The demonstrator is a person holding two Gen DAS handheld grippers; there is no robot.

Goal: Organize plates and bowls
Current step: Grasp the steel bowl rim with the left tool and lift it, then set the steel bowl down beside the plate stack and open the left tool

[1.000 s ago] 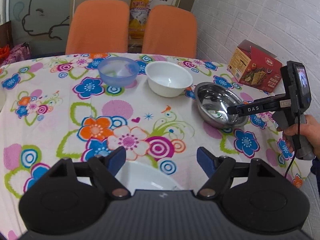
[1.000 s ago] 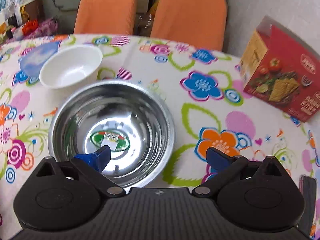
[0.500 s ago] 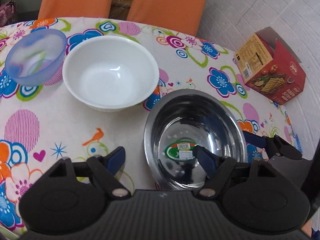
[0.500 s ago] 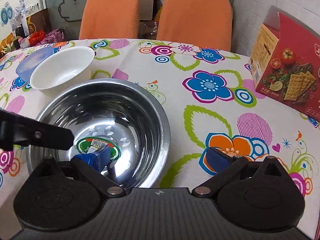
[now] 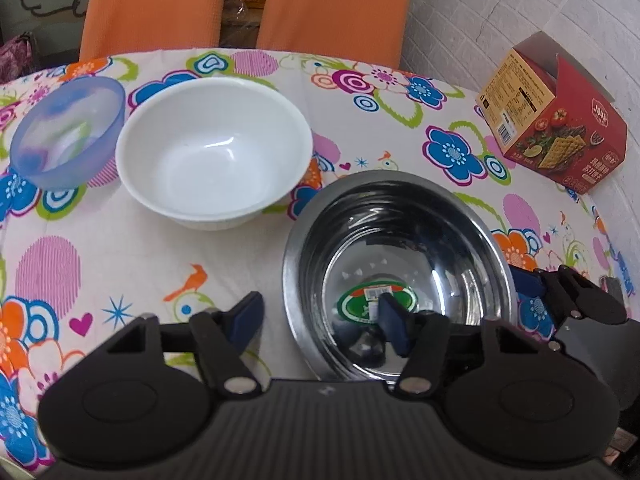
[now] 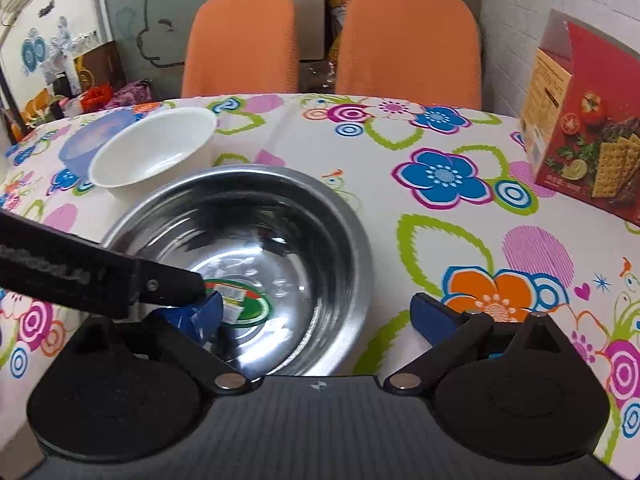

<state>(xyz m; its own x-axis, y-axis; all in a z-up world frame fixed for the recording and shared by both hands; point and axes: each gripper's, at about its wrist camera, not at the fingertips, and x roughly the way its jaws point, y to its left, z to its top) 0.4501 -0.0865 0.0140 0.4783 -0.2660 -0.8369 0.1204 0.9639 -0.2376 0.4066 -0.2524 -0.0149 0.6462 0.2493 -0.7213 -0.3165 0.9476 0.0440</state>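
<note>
A steel bowl (image 5: 400, 220) with a green sticker in its bottom sits on the flowered tablecloth (image 5: 120, 240). My left gripper (image 5: 320, 322) is open astride the bowl's left rim, right finger inside the bowl and left finger outside. My right gripper (image 6: 318, 318) is open astride the right rim of the steel bowl (image 6: 280, 208), left finger inside. A black left-gripper finger (image 6: 120, 280) reaches into the bowl from the left. Behind stand a white bowl (image 5: 212, 152) and a translucent blue bowl (image 5: 68, 132), both upright.
A red cracker box (image 5: 552, 120) stands at the table's right edge, seen again as the cracker box (image 6: 588, 128). Two orange chairs (image 6: 240, 40) are tucked in at the far side. The white bowl (image 6: 156, 152) nearly touches the steel bowl.
My left gripper has moved forward and to the right from the near table edge to the steel bowl, and its right finger now sits inside. The right gripper has stayed at the bowl's right rim.
</note>
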